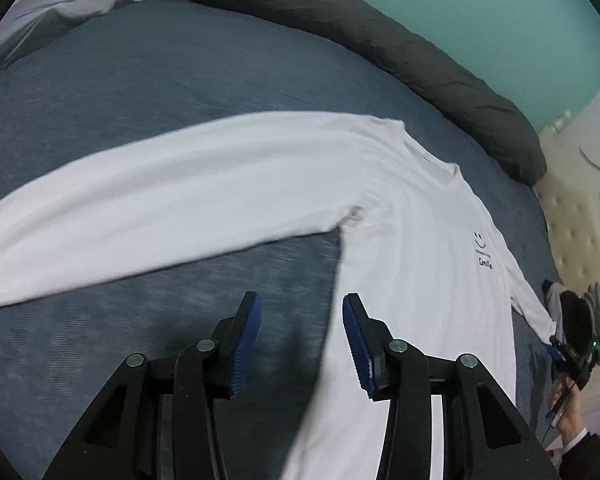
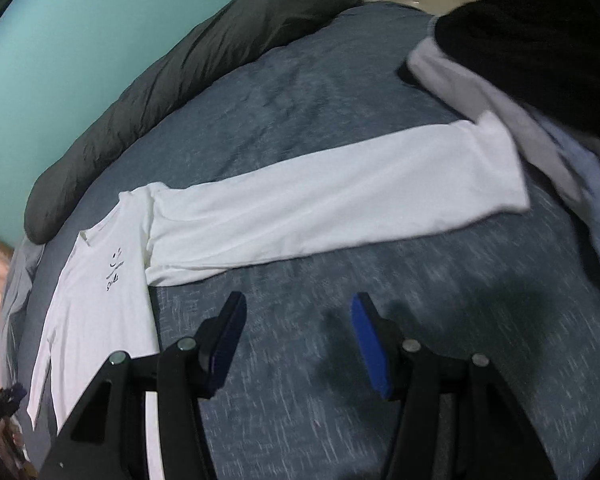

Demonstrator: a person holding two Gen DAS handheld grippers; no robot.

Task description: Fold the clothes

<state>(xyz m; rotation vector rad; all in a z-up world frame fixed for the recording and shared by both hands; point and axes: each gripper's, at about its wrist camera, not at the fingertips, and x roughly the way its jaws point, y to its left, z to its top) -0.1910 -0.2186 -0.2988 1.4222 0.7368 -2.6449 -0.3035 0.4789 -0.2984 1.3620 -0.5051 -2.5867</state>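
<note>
- A bed [image 1: 148, 92], covered in a blue-grey spread, carries everything in the scene and serves as the folding surface.
- A long dark grey bolster [image 1: 380, 36] runs along the bed's far edge against a teal wall [image 1: 480, 12], well apart from the work.
- A white long-sleeved shirt [image 1: 412, 248] lies flat, front up, in the middle of the bed, both sleeves stretched out to the sides, apparently spread ready for the first fold.
- A heap of dark and pale clothes [image 2: 520, 40] sits at the head end of the bed; its edge overlaps the cuff of one sleeve [image 2: 340, 184] and may have to be cleared before that sleeve is folded in.
- The left gripper [image 1: 302, 344] hovers over the shirt's side seam below the armpit, jaws apart and holding nothing.
- The right gripper [image 2: 298, 344] hangs over bare bedspread just beside the other sleeve, jaws likewise apart and empty.
- A small smiley print with lettering [image 1: 482, 250] marks the shirt's chest.
</note>
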